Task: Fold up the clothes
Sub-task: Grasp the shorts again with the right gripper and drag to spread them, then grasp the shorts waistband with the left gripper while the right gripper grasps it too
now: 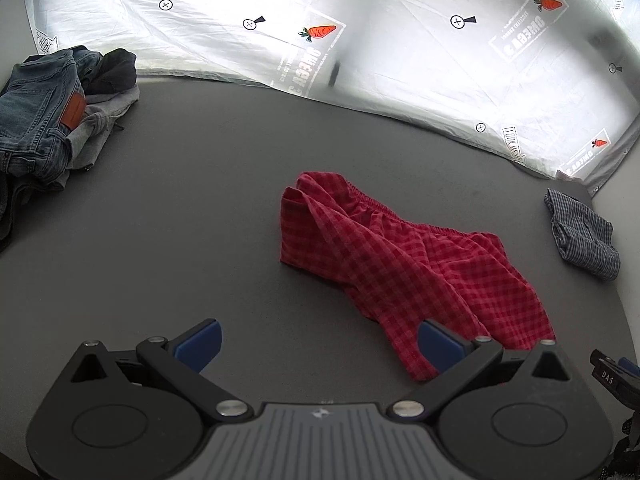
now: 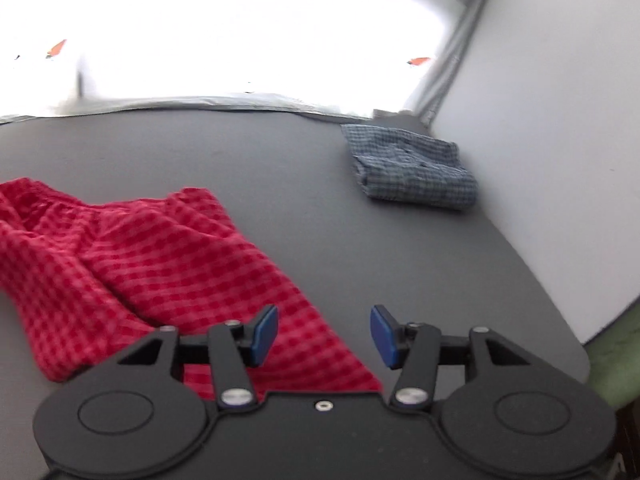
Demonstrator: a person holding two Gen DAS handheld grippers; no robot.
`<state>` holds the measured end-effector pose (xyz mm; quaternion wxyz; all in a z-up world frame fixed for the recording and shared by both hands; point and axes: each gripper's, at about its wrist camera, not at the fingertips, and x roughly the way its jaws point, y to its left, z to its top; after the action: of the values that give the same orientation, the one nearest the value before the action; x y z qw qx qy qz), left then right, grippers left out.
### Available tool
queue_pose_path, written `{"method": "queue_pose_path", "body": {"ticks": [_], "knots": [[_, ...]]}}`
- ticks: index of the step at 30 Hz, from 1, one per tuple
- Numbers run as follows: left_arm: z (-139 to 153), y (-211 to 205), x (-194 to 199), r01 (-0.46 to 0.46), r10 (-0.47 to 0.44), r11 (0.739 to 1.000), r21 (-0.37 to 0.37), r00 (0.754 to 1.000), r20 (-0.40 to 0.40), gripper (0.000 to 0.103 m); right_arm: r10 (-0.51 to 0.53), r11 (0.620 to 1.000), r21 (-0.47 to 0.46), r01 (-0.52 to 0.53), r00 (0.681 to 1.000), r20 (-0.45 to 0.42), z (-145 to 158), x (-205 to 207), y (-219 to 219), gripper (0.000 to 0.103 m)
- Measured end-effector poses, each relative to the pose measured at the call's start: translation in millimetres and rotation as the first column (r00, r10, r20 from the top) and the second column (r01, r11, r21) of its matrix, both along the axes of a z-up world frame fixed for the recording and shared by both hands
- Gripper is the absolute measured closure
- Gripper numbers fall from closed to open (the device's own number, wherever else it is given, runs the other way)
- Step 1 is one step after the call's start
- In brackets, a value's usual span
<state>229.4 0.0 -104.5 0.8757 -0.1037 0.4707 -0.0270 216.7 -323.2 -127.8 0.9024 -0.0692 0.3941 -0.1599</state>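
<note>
tongs open, empty | red shorts crumpled | blue shorts folded

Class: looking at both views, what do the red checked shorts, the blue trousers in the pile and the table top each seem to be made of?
Red checked shorts: thin woven fabric, probably cotton; soft creases, gathered elastic waistband.
Blue trousers: denim; faded wash, stitched seams, a brown patch that looks like leather.
Table top: dark grey, matt, smooth; material unclear.
</note>
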Motion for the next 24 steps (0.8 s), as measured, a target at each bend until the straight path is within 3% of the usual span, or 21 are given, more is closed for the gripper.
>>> {"method": "queue_pose_path", "body": {"ticks": [1,3,4,7,11,13,15,17,18,19,21,24], "knots": [[0,1,0,-0.004,0.004,1.000,0.003,1.000,-0.003,0.000,0.102,0.994,0.047,-0.101,0.995,-0.004,-2,5,19,0.053],[-1,4,-1,-0.014,0.014,1.000,0.010,1.000,-0.008,0.000,0.305,0.950,0.069,-0.304,0.952,-0.009,-10,14,68,0.054],[-1,6,-1,-0.024,0.024,1.000,0.013,1.000,-0.009,0.000,0.402,0.913,0.078,-0.400,0.916,-0.011,-14,19,93,0.054],[-2,16,-6,-0.065,0.066,0.998,0.026,0.998,-0.016,0.000,0.615,0.788,-0.015,-0.616,0.788,-0.031,-26,24,168,0.052],[-2,35,-15,-0.155,0.156,0.987,0.042,0.988,-0.017,0.000,0.759,0.634,-0.193,-0.749,0.651,-0.031,-36,30,228,0.049],[-2,46,-19,-0.195,0.196,0.980,0.038,0.980,-0.021,0.000,0.792,0.580,-0.241,-0.778,0.608,-0.056,-45,41,245,0.045],[0,58,-24,-0.234,0.235,0.972,0.022,0.972,-0.012,0.000,0.795,0.558,-0.292,-0.777,0.601,-0.081,-56,53,256,0.044],[4,66,-27,-0.265,0.265,0.964,0.017,0.964,-0.001,0.000,0.796,0.545,-0.306,-0.781,0.596,-0.103,-62,62,259,0.050],[5,68,-27,-0.272,0.272,0.962,0.021,0.962,0.003,0.000,0.796,0.544,-0.296,-0.785,0.594,-0.114,-64,65,258,0.072],[7,70,-28,-0.282,0.282,0.959,0.028,0.959,0.008,0.000,0.796,0.543,-0.286,-0.790,0.592,-0.124,-66,68,256,0.102],[10,73,-27,-0.295,0.294,0.955,0.036,0.956,0.020,0.000,0.813,0.533,-0.240,-0.811,0.570,-0.120,-63,66,251,0.101],[12,77,-26,-0.312,0.311,0.949,0.035,0.950,0.032,0.000,0.878,0.465,-0.143,-0.873,0.476,-0.049,-41,36,238,0.101]]}}
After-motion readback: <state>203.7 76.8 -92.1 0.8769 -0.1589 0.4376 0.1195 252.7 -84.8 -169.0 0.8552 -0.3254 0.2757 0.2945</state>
